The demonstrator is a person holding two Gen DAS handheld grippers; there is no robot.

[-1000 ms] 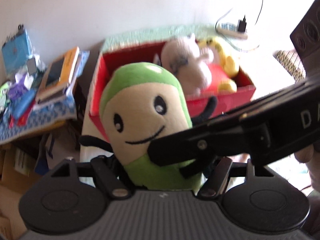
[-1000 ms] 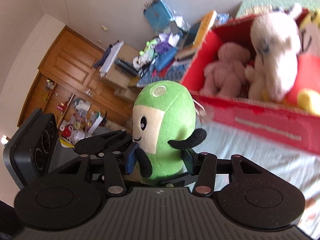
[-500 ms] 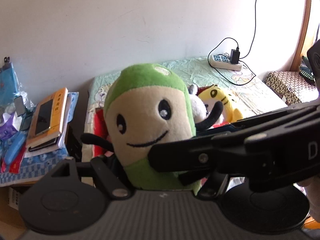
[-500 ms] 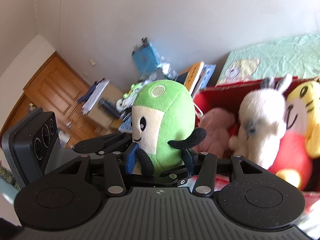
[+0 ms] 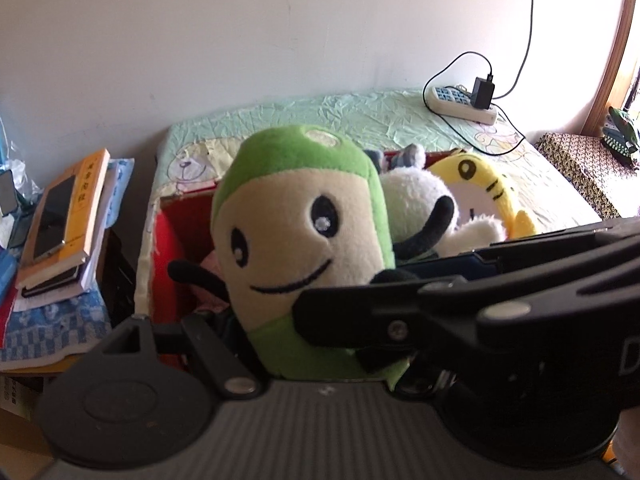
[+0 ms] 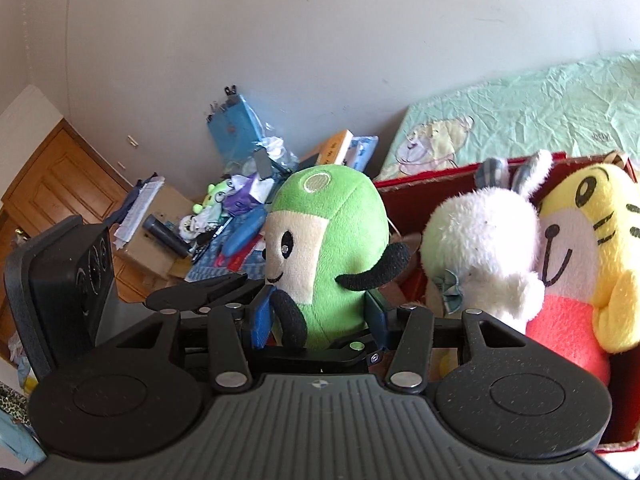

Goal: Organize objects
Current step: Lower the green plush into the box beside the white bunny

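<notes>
The green plush (image 6: 332, 252) was found upright between the blue pads (image 6: 262, 316) of the right claw (image 6: 320, 320), which was clamped on its lower body; in the right wrist view both pads pressed the fabric on either side. The left claw (image 5: 304, 344) was also closed on the plush's base, its fingers flanking the green underside in the left wrist view, so the toy was carried by both claws at once. The plush hung at the near left end of the red box (image 6: 432, 176), which stood on the bed (image 5: 360, 120) and already held a white rabbit (image 6: 480, 248) and a yellow tiger (image 6: 592, 248), with something pink (image 5: 208, 268) partly visible low in the left end. Judged step: placing the plush into the box. The free room appeared to lie at the left end, beside the rabbit, and the toy should be lowered there upright, clear of the box wall. The black arms (image 6: 372, 272) stuck out sideways and could catch on the rabbit or the rim. Because two claws shared the load, they should release together or the toy might be dragged over. The soft body would compress and spring back, so release should come only once it rested on the contents. Clutter on the table (image 5: 52, 312) at left was not involved
</notes>
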